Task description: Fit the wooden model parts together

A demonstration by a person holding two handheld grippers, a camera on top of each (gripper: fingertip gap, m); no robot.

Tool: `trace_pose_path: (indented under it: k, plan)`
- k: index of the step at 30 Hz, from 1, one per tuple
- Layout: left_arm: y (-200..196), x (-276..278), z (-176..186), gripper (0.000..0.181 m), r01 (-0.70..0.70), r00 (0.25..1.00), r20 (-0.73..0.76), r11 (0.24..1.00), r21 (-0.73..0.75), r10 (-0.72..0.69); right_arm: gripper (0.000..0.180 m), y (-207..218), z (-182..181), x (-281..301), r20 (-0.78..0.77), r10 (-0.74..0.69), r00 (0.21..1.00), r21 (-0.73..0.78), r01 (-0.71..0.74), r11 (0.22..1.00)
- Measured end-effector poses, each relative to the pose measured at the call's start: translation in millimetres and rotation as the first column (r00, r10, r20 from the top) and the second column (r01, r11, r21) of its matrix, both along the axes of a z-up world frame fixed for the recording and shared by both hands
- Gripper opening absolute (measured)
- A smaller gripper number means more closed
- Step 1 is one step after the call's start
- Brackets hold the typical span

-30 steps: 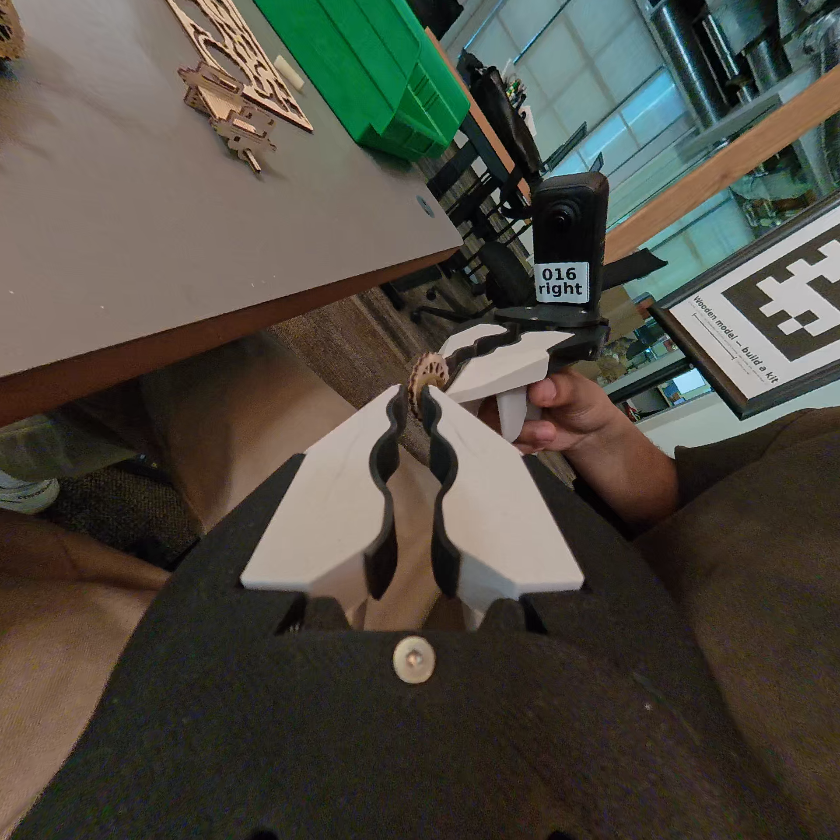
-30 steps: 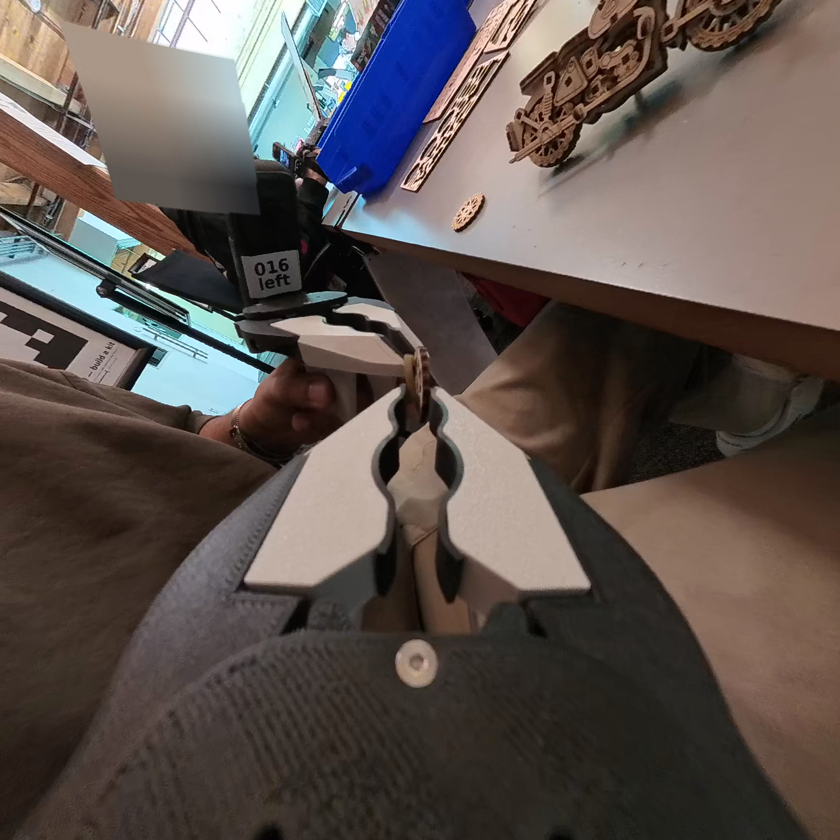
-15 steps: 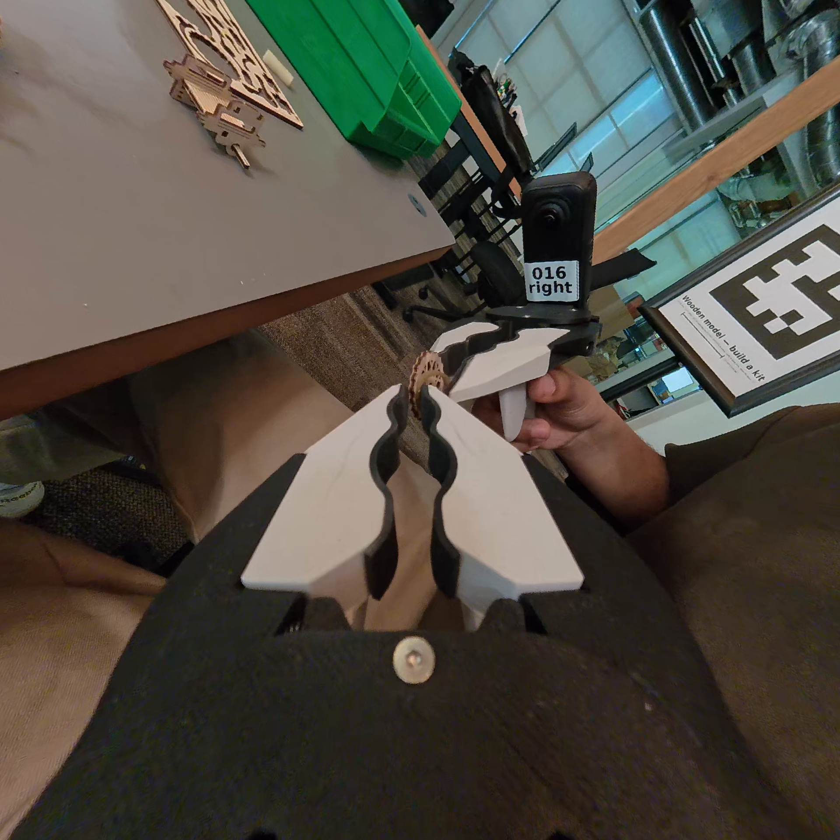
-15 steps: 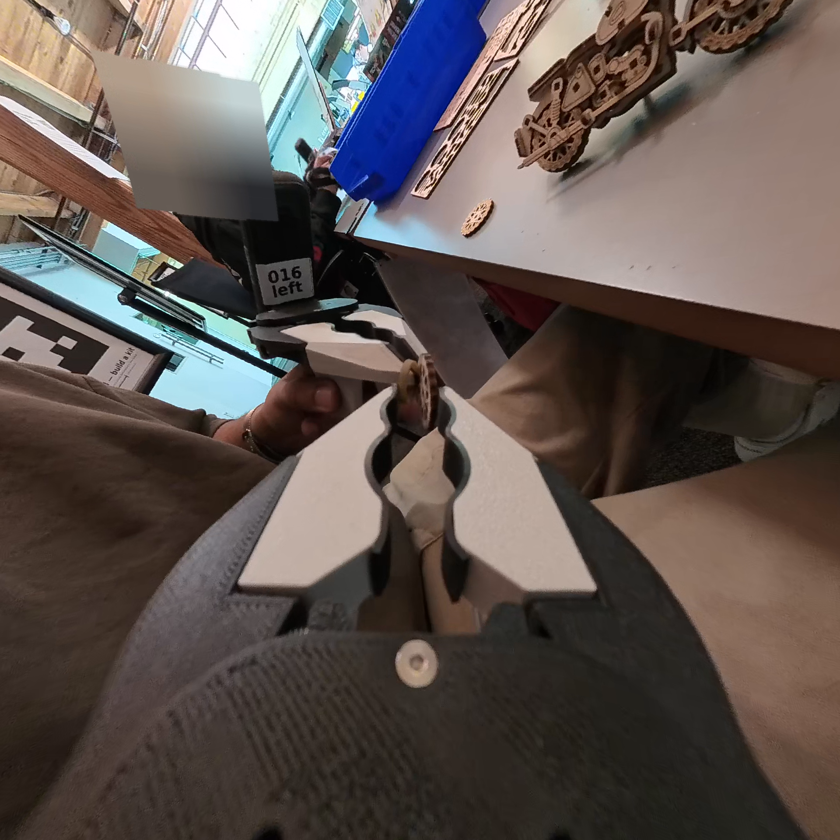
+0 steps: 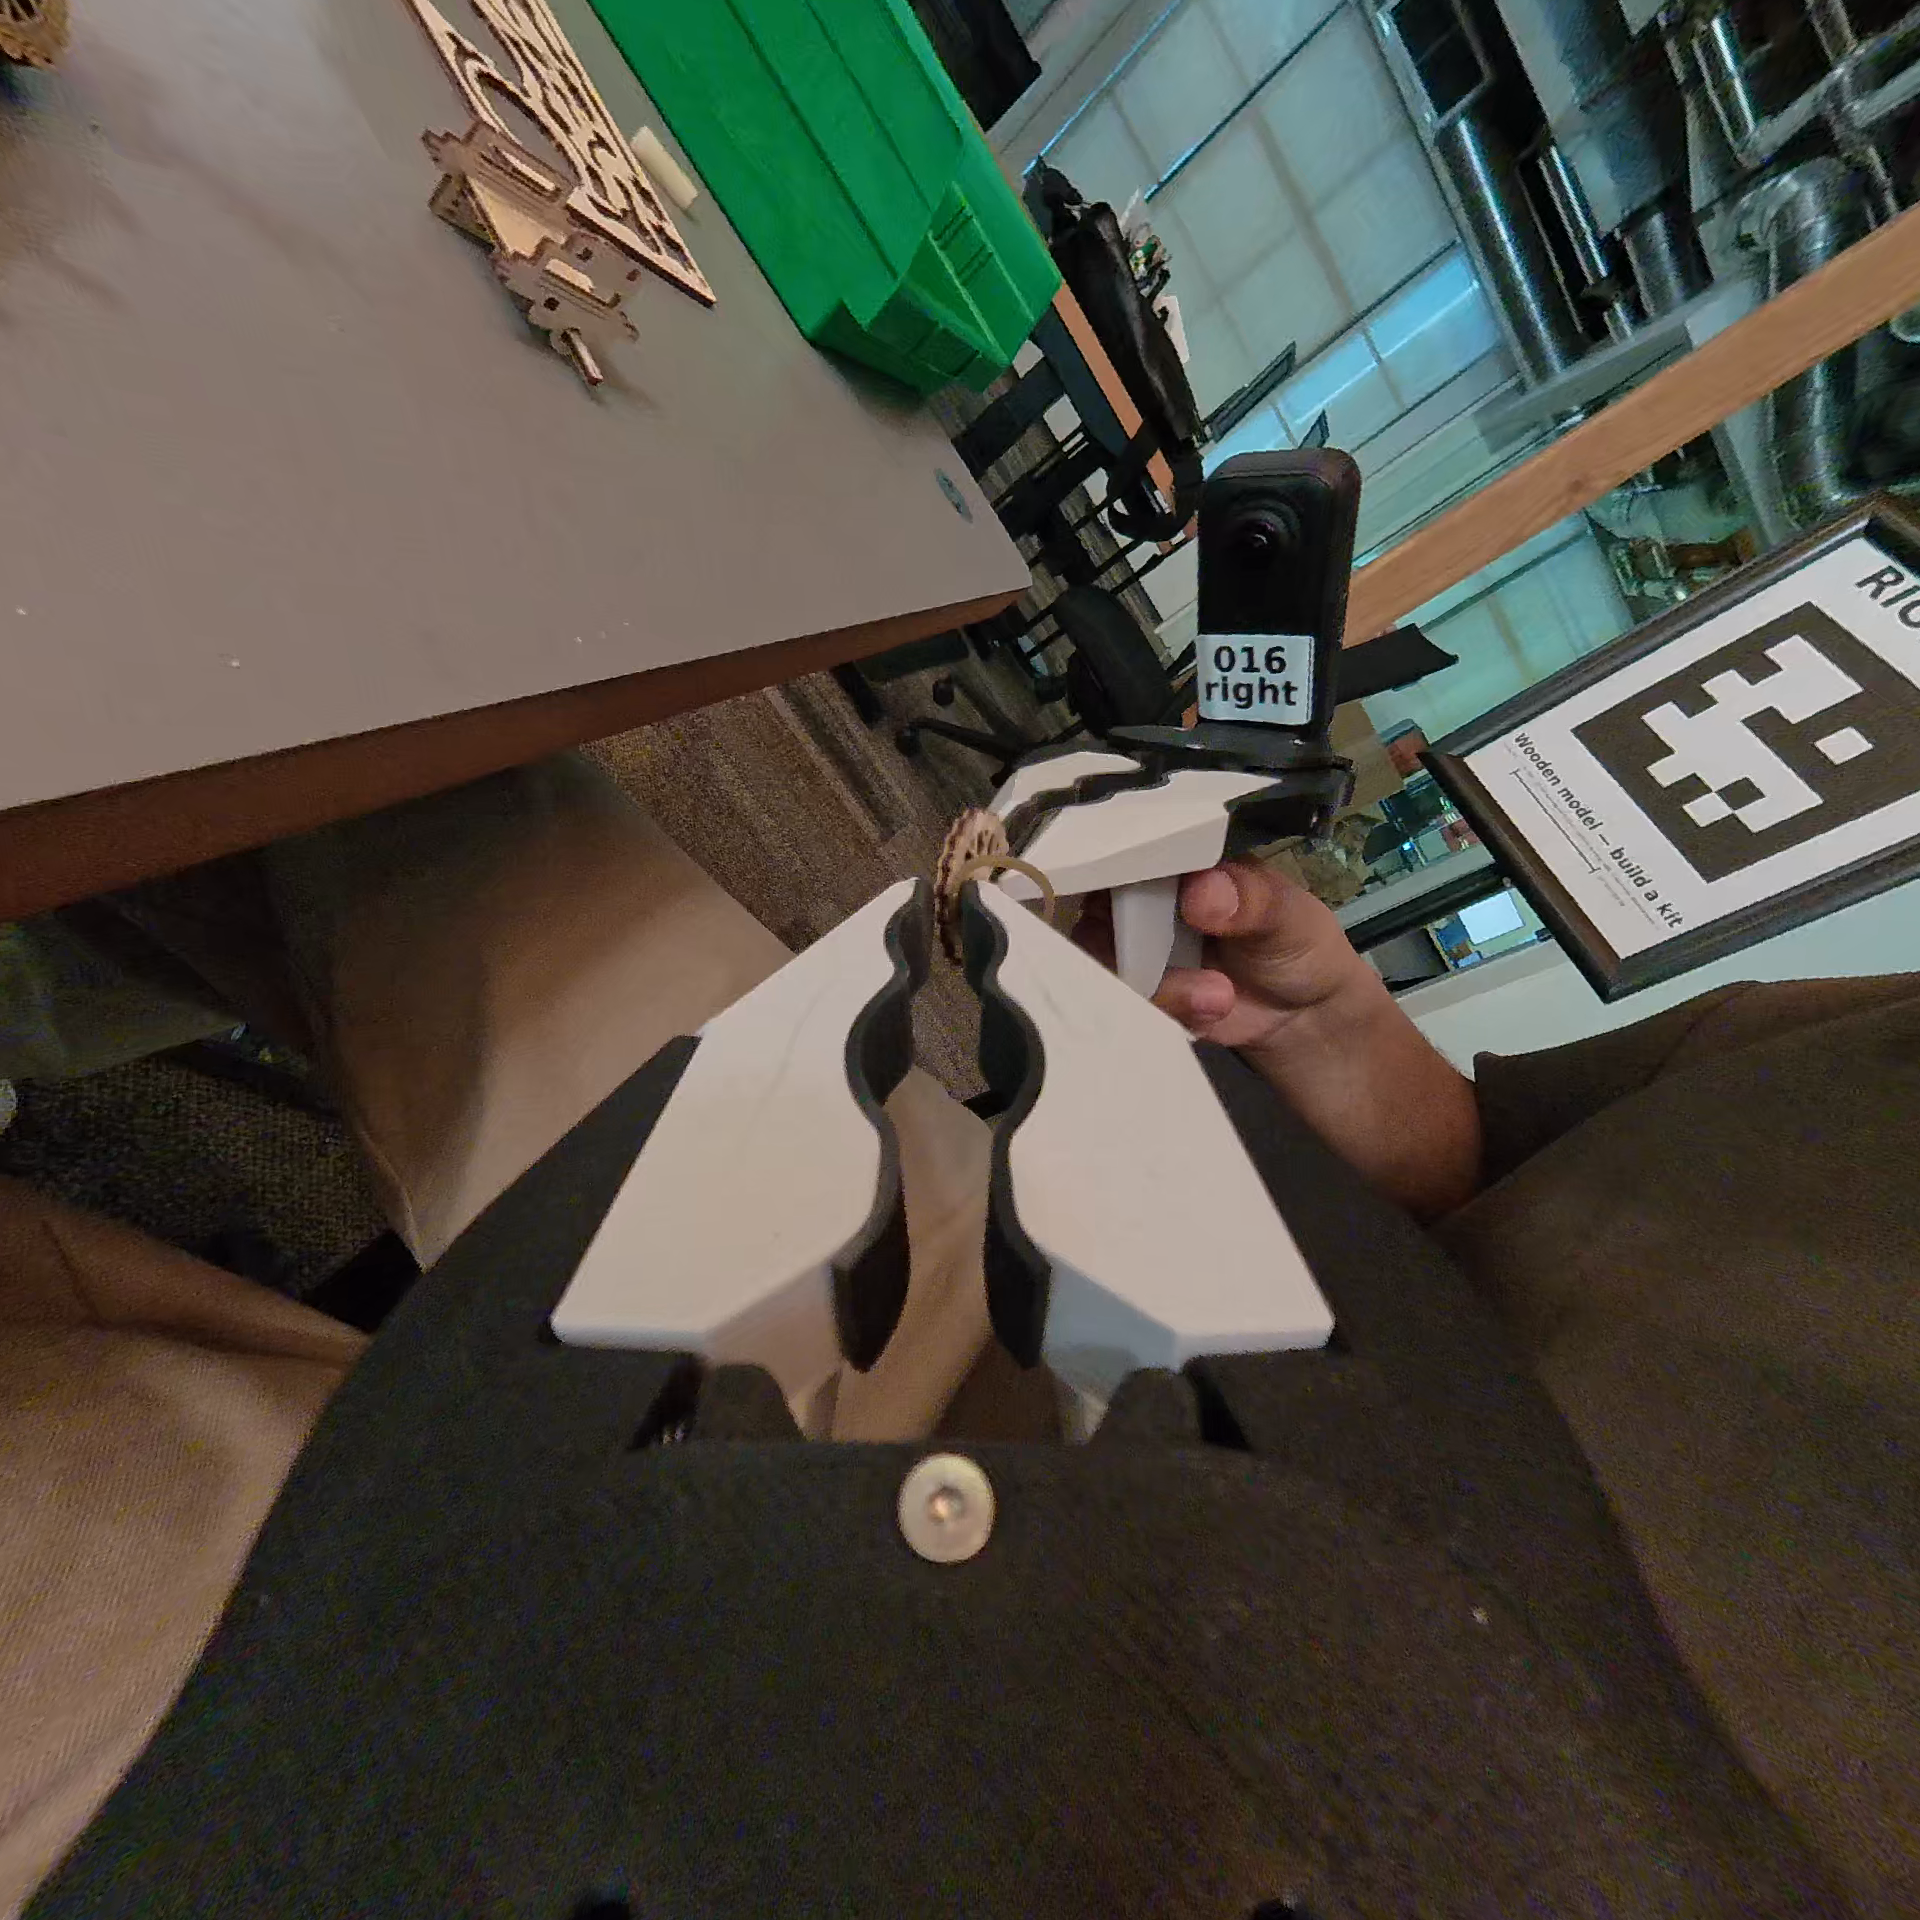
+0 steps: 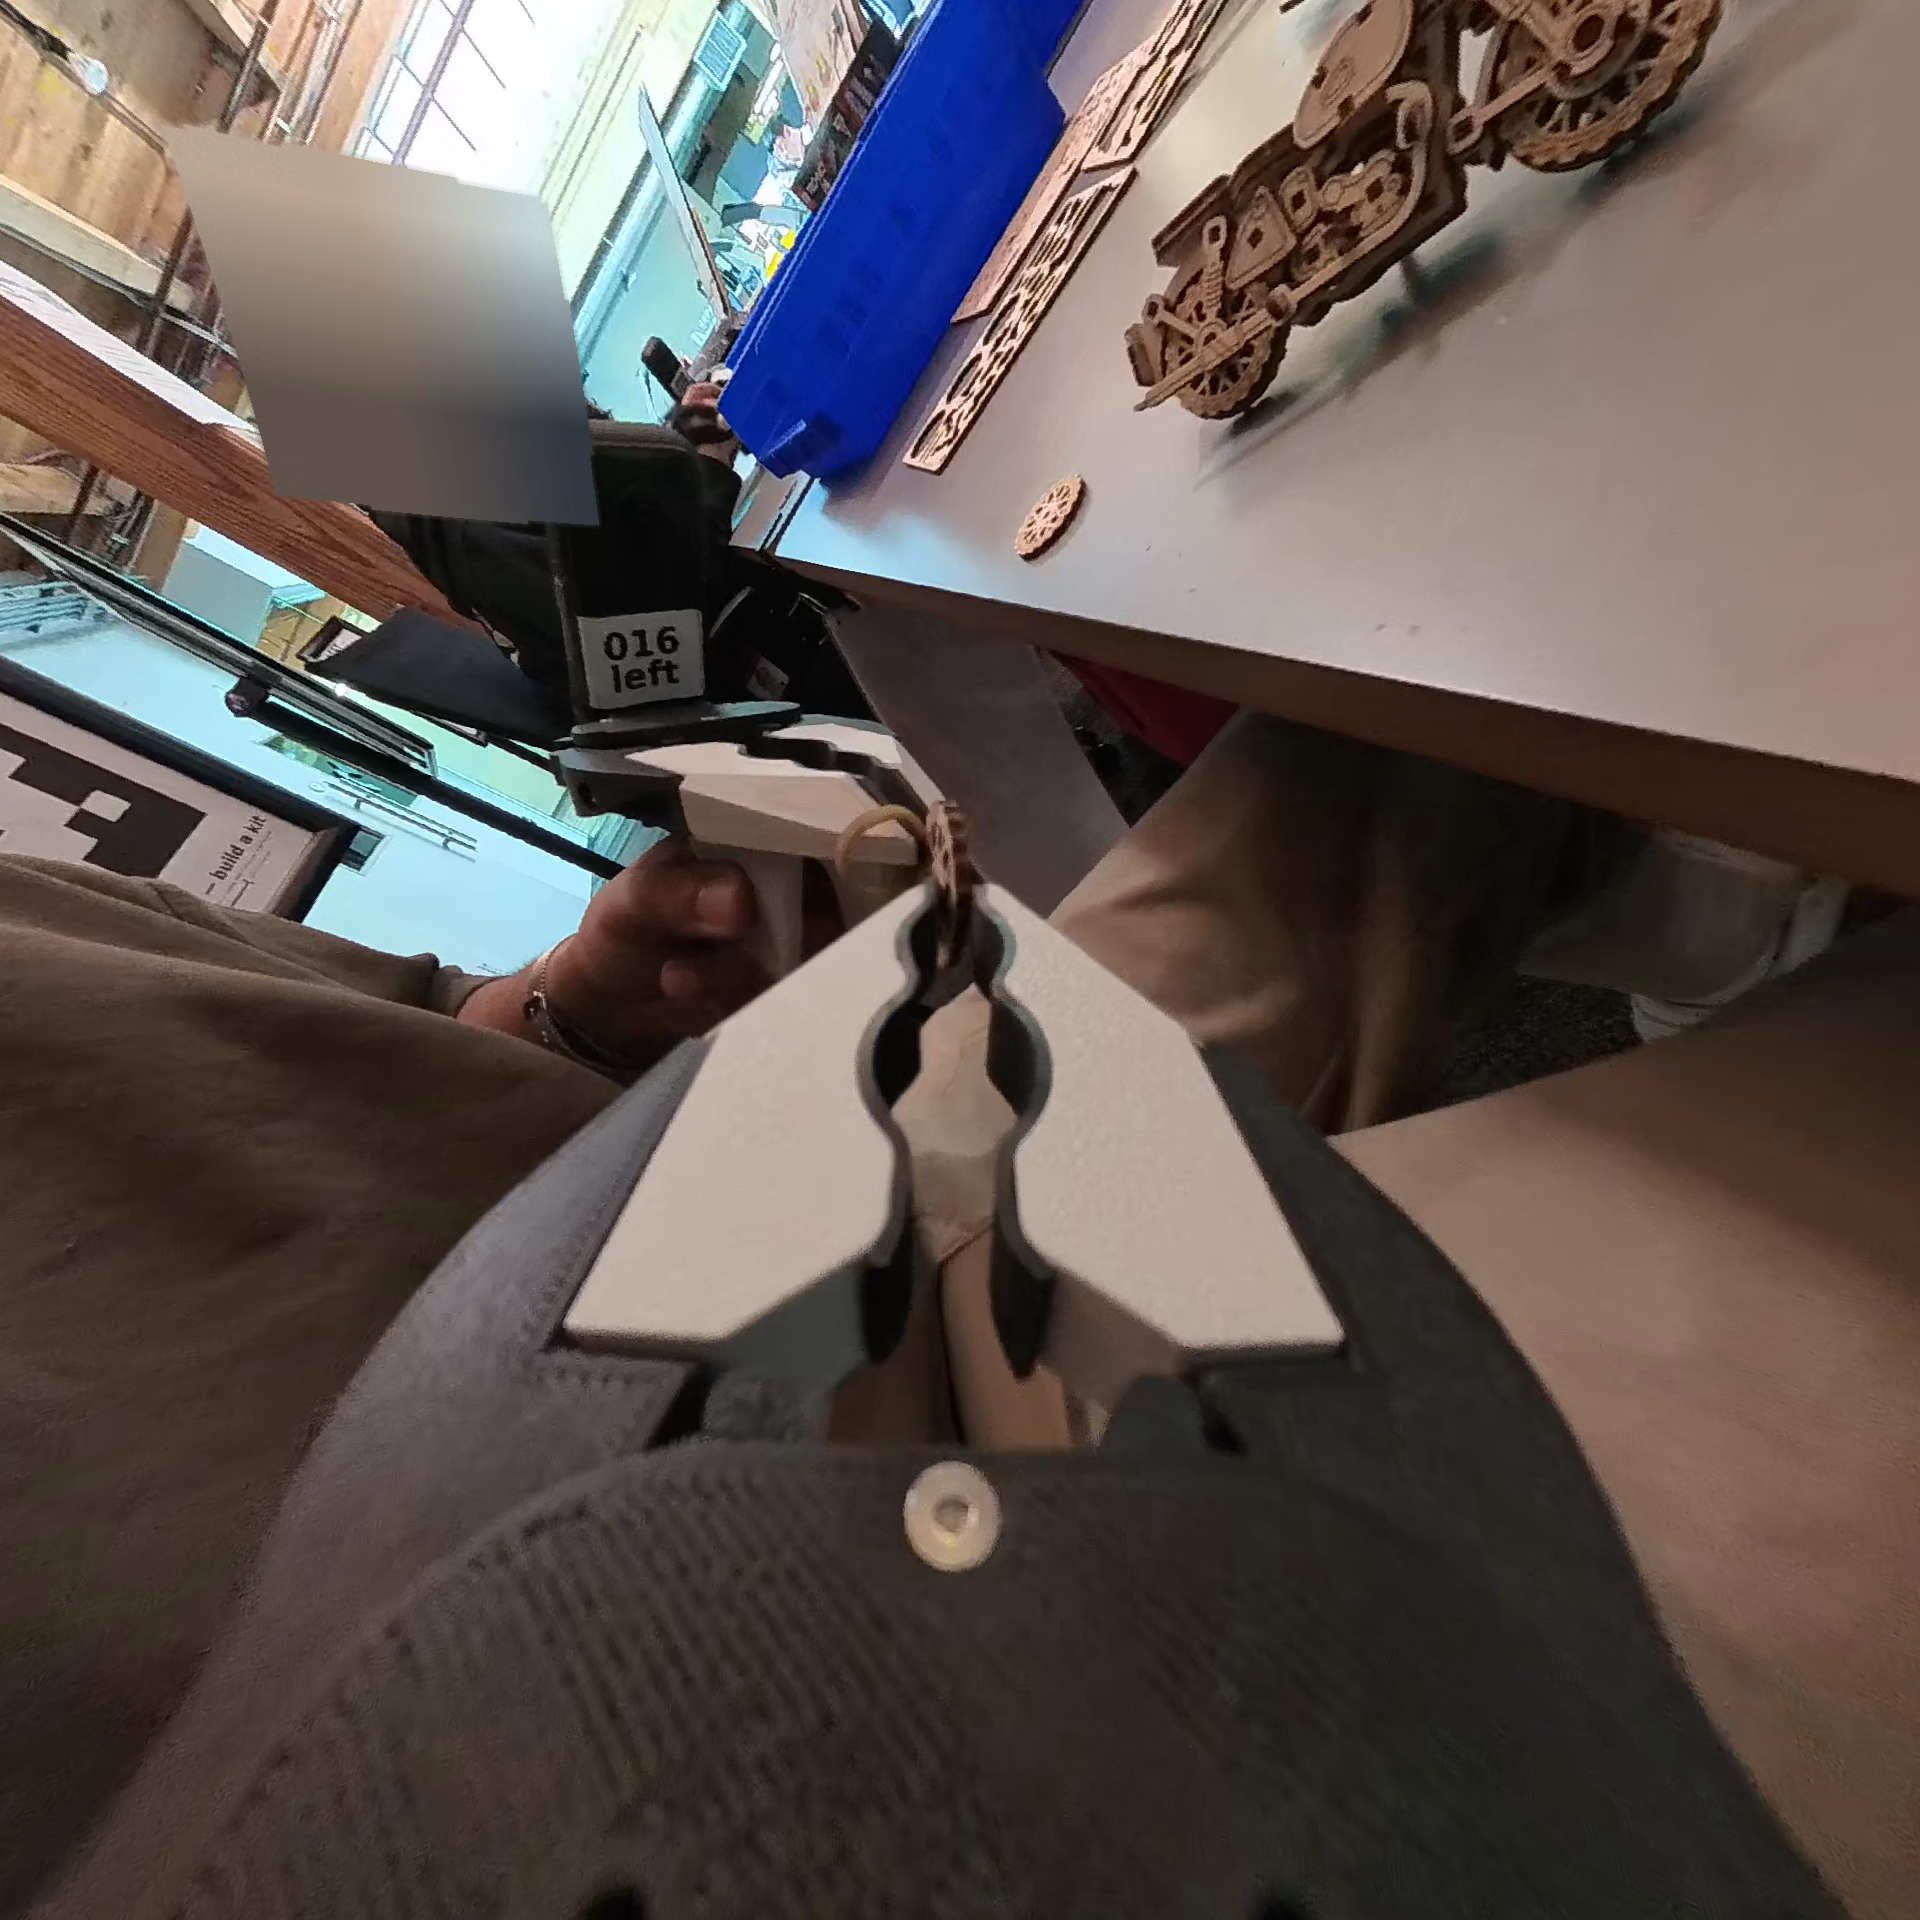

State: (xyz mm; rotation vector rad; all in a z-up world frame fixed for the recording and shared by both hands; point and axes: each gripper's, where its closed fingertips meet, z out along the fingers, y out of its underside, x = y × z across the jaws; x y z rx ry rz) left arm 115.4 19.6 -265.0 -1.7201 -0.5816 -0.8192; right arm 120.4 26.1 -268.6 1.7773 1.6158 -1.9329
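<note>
Now a rubber band (image 5: pixel 1023 881) shows beside the gear (image 5: pixel 961 854) both grippers pinch.

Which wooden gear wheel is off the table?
The wooden gear pinched between both grippers' fingers below the table edge; the other gear lies flat near the blue bin.

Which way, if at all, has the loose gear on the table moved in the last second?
No. The loose gear keeps its spot by the blue bin's near corner, close to the table edge.
</note>
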Motion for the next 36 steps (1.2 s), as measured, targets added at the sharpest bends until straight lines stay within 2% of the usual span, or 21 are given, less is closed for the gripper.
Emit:
trace_pose_path:
  k: [18,22,27,30,33,36]
  plan:
    - [2.4,-12.0,5.5,0.002,-0.067,0.998,-0.014,0.997,0.03,0.067,0.002,0.3,7.7,-6.9,-0.005,-0.018,1.0,-0.118,0.018,0.993]
    - [7.9,-33.5,10.5,0.0,-0.139,0.989,0.062,0.988,0.069,0.134,0.001,17.8,11.4,-22.7,-0.029,-0.088,0.996,-0.176,0.082,0.981]
    - [25.8,-71.2,0.0,0.0,-0.181,0.981,0.079,0.983,0.043,0.177,0.001,52.7,7.0,-55.9,-0.027,-0.196,0.98,-0.263,0.182,0.948]
    - [39.1,-93.7,1.4,0.0,-0.187,0.981,0.058,0.981,0.044,0.185,0.001,57.9,2.2,-74.1,-0.028,-0.161,0.986,-0.166,0.155,0.974]
    - [51.3,-108.2,-1.3,0.0,-0.164,0.986,-0.038,0.986,0.009,0.164,0.002,58.6,-10.3,-91.2,-0.01,-0.095,0.995,0.06,0.096,0.994]
    - [64.0,-113.6,1.6,0.0,-0.094,0.99,-0.111,0.995,-0.018,0.092,0.003,56.0,-25.5,-103.0,0.06,0.012,0.998,0.248,-0.026,0.968]
